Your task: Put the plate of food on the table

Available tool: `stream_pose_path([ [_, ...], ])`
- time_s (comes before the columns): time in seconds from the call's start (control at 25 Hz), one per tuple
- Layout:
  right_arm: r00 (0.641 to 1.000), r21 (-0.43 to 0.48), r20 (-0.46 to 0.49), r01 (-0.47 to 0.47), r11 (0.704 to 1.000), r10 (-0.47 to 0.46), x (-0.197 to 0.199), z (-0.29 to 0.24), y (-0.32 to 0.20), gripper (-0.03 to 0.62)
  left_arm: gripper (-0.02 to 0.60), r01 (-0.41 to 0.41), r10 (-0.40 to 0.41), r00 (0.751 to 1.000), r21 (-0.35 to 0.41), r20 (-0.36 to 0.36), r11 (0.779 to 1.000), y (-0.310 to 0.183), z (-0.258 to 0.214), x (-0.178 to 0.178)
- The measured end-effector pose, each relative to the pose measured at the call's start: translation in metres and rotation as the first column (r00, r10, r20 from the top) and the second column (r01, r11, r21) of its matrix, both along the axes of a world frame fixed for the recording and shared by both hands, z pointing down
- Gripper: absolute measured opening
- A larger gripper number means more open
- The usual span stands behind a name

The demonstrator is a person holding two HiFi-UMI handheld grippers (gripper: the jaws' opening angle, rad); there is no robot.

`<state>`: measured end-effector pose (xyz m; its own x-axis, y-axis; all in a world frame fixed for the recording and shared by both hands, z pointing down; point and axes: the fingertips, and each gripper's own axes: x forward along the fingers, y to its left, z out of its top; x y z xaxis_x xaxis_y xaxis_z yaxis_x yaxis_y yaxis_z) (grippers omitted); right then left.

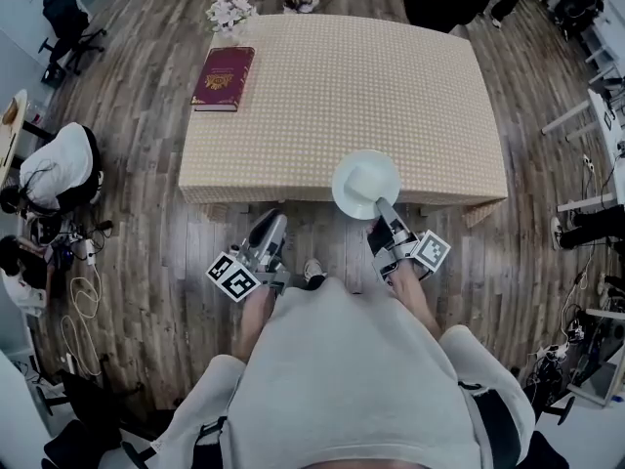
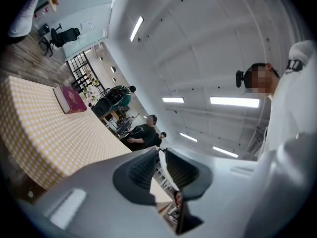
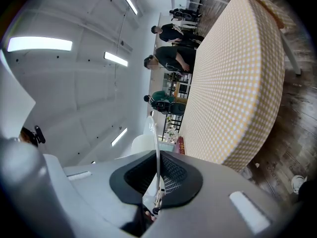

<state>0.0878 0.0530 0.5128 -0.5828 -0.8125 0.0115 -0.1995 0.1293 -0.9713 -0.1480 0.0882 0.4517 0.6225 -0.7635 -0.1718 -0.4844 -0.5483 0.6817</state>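
Your right gripper (image 1: 383, 213) is clamped on the white plate (image 1: 342, 195). In the right gripper view the plate's rim (image 3: 153, 128) runs edge-on as a thin white line, and the two dark ribbed pads of the right gripper (image 3: 157, 155) are pressed against it from both sides.

From your head view the plate sits at about 5 o'clock on the table (image 1: 342, 86), over the near edge, with part of it past the cloth on your side. A pale lump lies on it, but you cannot make out what it is. Whether the plate touches the checkered cloth or is just above it cannot be told.

Your left gripper (image 1: 269, 221) is low at 7 o'clock from the plate, in front of the table's near edge and over the wooden floor, well apart from the plate. In the left gripper view its jaws (image 2: 159, 152) are drawn together at the tips with nothing between them.

A dark red book (image 1: 224, 77) lies flat at the table's 10 o'clock corner, and it shows in the left gripper view too (image 2: 70, 99), on the checkered top (image 2: 44, 133). A bunch of pale flowers (image 1: 229, 12) is at 11 o'clock, just beyond the far edge. In the right gripper view the table (image 3: 233, 83) fills the 2 o'clock side.
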Motion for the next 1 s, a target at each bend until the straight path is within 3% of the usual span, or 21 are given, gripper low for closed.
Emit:
stream_pose_path([
  [0.52,1.000,-0.051,-0.026,-0.016,0.999,0.015,-0.004,0.020,-0.011,0.012,0.051,-0.056,0.057,0.998,-0.041,0.009,0.998,-0.018,0.020,0.005],
  [1.0,1.000,-0.018,0.004,0.028,0.999,-0.028,-0.016,0.008,-0.021,0.012,0.052,-0.016,0.016,1.000,-0.013,0.014,1.000,-0.020,0.008,-0.002],
])
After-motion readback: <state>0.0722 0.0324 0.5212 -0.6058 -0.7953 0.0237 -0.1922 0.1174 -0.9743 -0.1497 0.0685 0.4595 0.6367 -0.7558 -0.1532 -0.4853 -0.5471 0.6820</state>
